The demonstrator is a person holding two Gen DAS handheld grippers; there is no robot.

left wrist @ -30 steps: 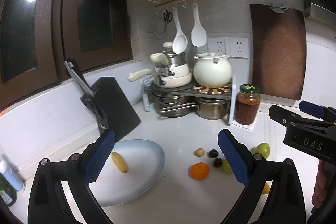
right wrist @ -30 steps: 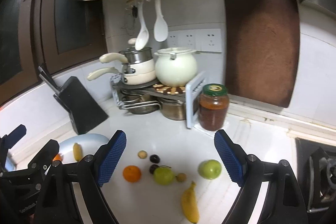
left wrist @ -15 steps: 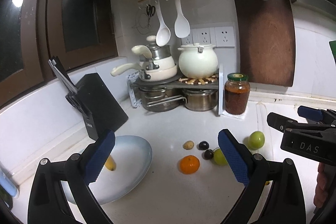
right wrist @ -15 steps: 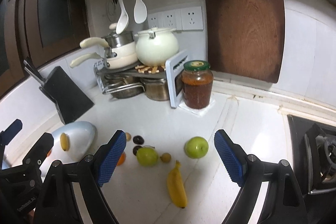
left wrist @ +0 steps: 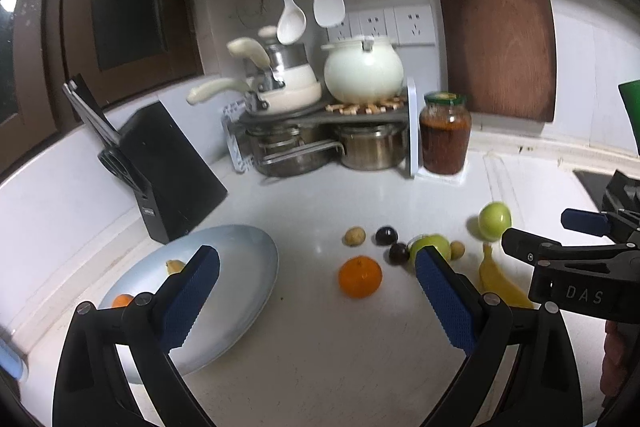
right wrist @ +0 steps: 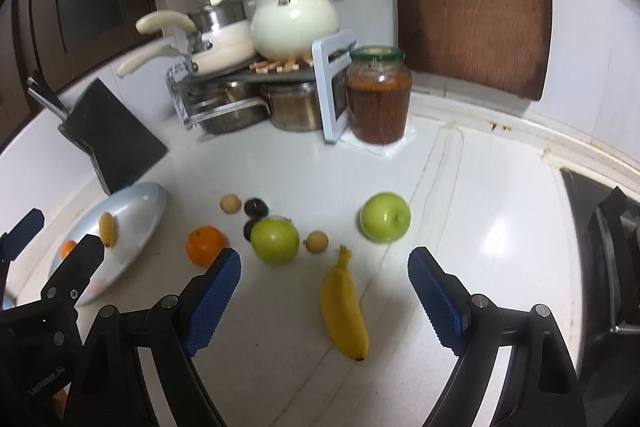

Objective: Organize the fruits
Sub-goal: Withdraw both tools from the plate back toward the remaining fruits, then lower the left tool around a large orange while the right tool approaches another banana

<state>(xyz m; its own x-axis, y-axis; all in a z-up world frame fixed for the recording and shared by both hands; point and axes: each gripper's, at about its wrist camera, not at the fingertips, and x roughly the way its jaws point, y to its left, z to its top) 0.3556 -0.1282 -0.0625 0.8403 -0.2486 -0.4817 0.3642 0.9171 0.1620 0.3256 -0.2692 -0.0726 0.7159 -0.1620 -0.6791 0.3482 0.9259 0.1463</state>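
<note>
left gripper [left wrist: 316,283] is hanging over the white counter [left wrist: 320,367] with both blue pads spread wide, nothing between them. pale blue plate [left wrist: 240,267] sits low on the left with a small banana [left wrist: 175,266] and a bit of orange fruit [left wrist: 122,300] on it. loose fruit to the right of the plate: an orange [left wrist: 360,276], two dark plums [left wrist: 386,235], a small tan fruit [left wrist: 354,236], two green apples [left wrist: 495,221] and a bigger banana [left wrist: 500,281]. right gripper [left wrist: 560,239] pokes in from the right edge, just above that banana. black knife block [left wrist: 168,167] behind the plate, jar [left wrist: 444,135] and pot rack [left wrist: 320,131] at the back
</note>
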